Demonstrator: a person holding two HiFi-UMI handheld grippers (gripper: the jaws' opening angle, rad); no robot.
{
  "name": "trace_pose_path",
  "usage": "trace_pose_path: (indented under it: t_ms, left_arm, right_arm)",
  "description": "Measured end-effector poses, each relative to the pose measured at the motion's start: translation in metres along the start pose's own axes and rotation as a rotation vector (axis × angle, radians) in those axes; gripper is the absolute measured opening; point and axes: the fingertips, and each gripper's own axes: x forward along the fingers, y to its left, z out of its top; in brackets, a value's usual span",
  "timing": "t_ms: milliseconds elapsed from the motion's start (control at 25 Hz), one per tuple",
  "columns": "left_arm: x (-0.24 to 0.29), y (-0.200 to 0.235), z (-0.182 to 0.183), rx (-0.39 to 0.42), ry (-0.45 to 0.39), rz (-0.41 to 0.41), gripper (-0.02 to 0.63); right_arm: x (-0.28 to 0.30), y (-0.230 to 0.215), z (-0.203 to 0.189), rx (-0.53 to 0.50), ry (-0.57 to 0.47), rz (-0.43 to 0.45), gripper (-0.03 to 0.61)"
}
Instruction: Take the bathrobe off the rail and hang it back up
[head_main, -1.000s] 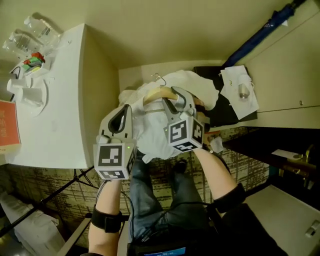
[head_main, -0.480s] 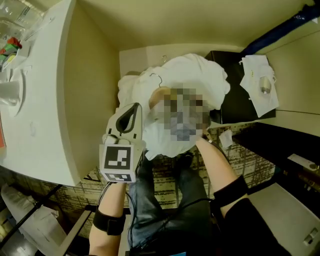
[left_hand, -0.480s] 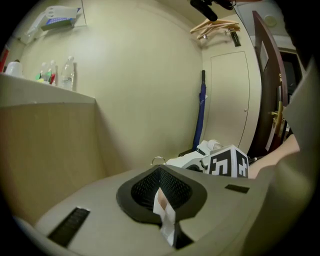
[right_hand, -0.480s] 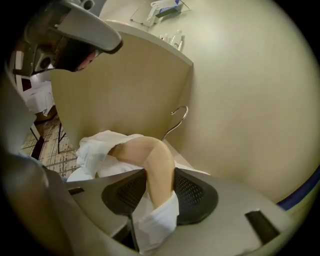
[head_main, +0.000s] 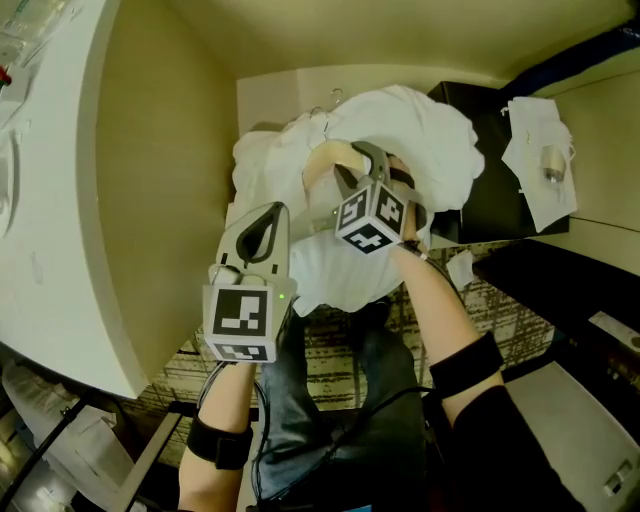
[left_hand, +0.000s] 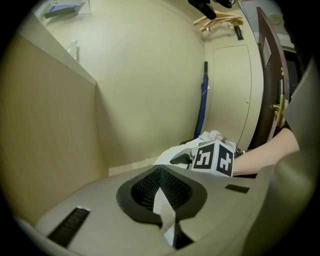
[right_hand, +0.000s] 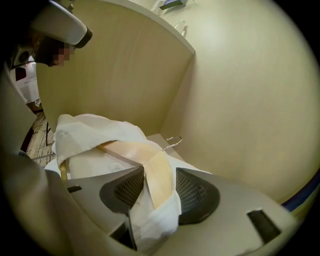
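Observation:
The white bathrobe (head_main: 425, 140) is bunched low down on its wooden hanger (head_main: 322, 160), whose wire hook (head_main: 318, 112) points toward the wall. My right gripper (head_main: 362, 165) stands over one hanger arm (right_hand: 131, 150). Its jaws have just been opening, and the wood and a fold of robe (right_hand: 155, 220) lie between them with a small gap at the pads. My left gripper (head_main: 268, 212) sits nearer me, at the robe's left edge. It is shut on a thin fold of white cloth (left_hand: 163, 207). In the left gripper view the right gripper's marker cube (left_hand: 214, 157) shows above the robe (left_hand: 175, 152).
A white counter (head_main: 50, 250) and its beige side panel wall in the left. A black case (head_main: 490, 200) with papers (head_main: 540, 150) lies at the right. A blue umbrella (left_hand: 201, 105) leans in the corner by a door (left_hand: 230, 100). Spare hangers (left_hand: 220, 20) hang on the rail high up.
Both grippers have dropped with the bathrobe, which now sits lower and farther from the camera, near the wall's base. The right gripper's jaws stand wider round the hanger arm.

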Motion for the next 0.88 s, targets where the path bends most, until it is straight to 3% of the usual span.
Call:
trace_pose_path:
  t_ms: [160,440,680,880]
  left_arm:
    - [-0.005,0.004,0.003,0.009,-0.004,-0.004,0.002]
    - [-0.040,-0.008,0.048,-0.008,-0.041,-0.001,0.002]
    - [-0.090,-0.019,0.113,0.048,-0.105,0.003,0.002]
    - [-0.142,-0.037,0.171,0.072,-0.160,0.031,0.002]
  right_arm:
    - [-0.008,-0.005,0.004,0.061,-0.010,-0.009,0.238]
    - [-0.077,-0.027,0.036,0.141,-0.098,-0.045,0.236]
    - [-0.188,-0.070,0.098,0.229,-0.233,-0.104,0.078]
    - [-0.289,-0.098,0.143,0.276,-0.321,-0.118,0.032]
